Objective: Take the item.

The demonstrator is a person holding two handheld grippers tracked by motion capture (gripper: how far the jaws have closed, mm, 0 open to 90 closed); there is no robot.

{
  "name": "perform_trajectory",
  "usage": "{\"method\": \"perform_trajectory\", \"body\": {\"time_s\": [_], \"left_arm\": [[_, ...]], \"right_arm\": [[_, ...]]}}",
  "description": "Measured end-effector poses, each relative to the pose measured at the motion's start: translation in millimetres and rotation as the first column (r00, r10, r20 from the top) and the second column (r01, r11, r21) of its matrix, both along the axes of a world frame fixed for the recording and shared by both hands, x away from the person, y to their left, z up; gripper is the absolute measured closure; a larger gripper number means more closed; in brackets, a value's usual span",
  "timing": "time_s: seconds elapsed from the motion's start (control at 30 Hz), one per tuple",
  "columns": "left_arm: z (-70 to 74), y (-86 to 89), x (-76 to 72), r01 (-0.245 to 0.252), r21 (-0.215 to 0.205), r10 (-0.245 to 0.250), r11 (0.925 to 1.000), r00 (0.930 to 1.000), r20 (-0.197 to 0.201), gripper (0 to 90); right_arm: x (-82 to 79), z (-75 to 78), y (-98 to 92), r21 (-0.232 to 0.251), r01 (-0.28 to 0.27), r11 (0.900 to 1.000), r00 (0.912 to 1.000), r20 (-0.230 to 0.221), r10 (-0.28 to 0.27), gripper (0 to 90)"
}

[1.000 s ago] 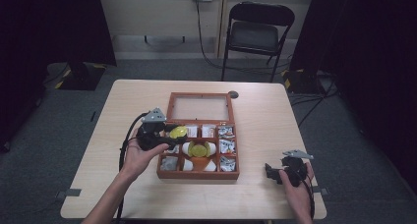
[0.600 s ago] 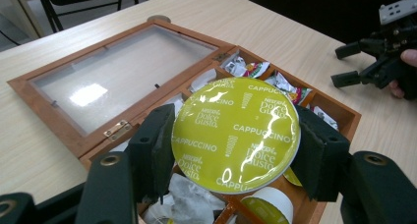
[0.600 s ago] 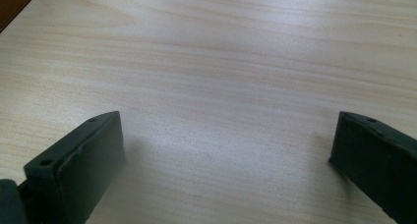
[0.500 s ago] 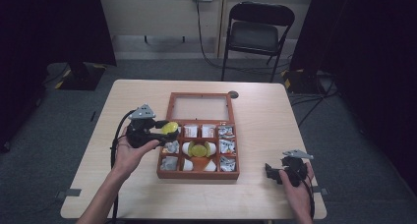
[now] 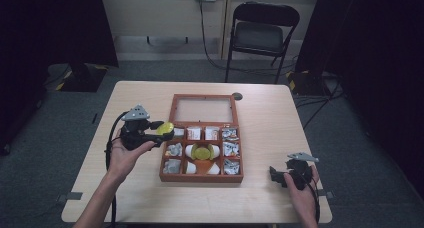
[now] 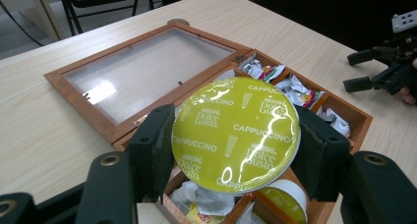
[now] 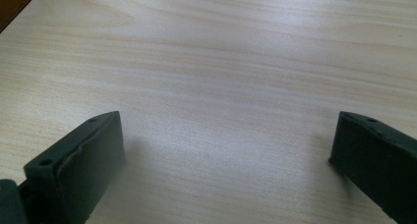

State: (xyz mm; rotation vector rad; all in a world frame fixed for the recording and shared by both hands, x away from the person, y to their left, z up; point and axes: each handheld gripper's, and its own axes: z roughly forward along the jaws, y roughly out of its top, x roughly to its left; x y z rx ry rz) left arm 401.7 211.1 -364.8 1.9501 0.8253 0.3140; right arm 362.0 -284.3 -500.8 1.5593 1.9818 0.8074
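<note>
Presently, left gripper (image 6: 235, 148): it is clamping a yellow-green coffee capsule (image 6: 235, 134) between both black pads, one at each edge of the foil lid, which is facing the left gripper view and reading "Cappuccino".
Capsule's place: in the high view it is hanging above the table (image 5: 135, 198) at the left rim of the wooden box (image 5: 167, 153), beside the upper-left compartment and clear of the surface.
Wooden box: it is lying open in the middle of the table, its glass-paned lid (image 5: 204, 109) folded flat on the far side.
Box contents: a second yellow-topped capsule (image 5: 202, 151) is sitting in the centre compartment, white capsules are lying around it, and crinkled sachets (image 5: 230, 149) are filling the outer compartments.
Right gripper (image 5: 278, 176): it is resting near the table's front right corner, well apart from the box, with its jaws standing wide and nothing but bare wood between them in the right gripper view.
Hands: each one is wrapping a gripper's body from below.
Background: a folding chair (image 5: 262, 33) is standing beyond the table.
</note>
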Motion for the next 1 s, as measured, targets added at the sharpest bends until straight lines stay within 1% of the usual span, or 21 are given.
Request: {"method": "perform_trajectory", "body": {"time_s": [0.33,0.5,0.57,0.67,0.7,0.8,0.87,0.93,1.0], "left_arm": [[1.3,19.6,0.0,-0.038,-0.002,0.038,0.9993,0.9993,-0.007,39.5],[-0.8,27.7,1.7,-0.06,0.005,0.061,0.9982,0.998,-0.017,39.5],[-3.2,33.8,3.1,-0.077,0.005,0.077,0.997,0.9968,-0.021,39.5],[-4.2,38.0,3.6,-0.083,0.008,0.083,0.9965,0.9962,-0.025,39.5],[-5.9,42.3,4.3,-0.094,0.007,0.094,0.9955,0.9951,-0.029,39.5],[-7.8,47.2,5.5,-0.106,0.003,0.106,0.9944,0.9937,-0.037,39.5],[-11.4,53.6,7.5,-0.122,0.005,0.122,0.9926,0.9916,-0.043,39.5],[-13.1,56.0,8.6,-0.124,0.005,0.124,0.9923,0.9914,-0.041,39.5],[-21.6,63.1,13.4,-0.133,0.022,0.134,0.9909,0.9897,-0.052,39.5]], "right_arm": [[0.1,0.0,-0.1,0.0,0.0,1.0,1.0,0.0,0.0,0.0],[0.2,0.1,-0.3,0.0,-0.004,1.0,1.0,-0.001,0.004,0.0],[0.3,0.1,-0.3,0.0,-0.004,1.0,1.0,-0.001,0.004,0.0],[0.3,0.1,-0.3,0.0,-0.004,1.0,1.0,-0.001,0.004,0.0],[0.4,0.1,-0.3,0.0,-0.005,1.0,1.0,-0.001,0.005,0.0],[0.4,0.1,-0.3,0.0,-0.005,1.0,1.0,-0.001,0.005,0.0],[0.4,0.1,-0.4,0.0,-0.005,1.0,1.0,-0.001,0.005,0.0],[0.4,0.1,-0.3,0.0,-0.005,1.0,1.0,-0.001,0.005,0.0],[0.4,0.1,-0.3,0.0,-0.005,1.0,1.0,-0.001,0.005,0.0]]}}
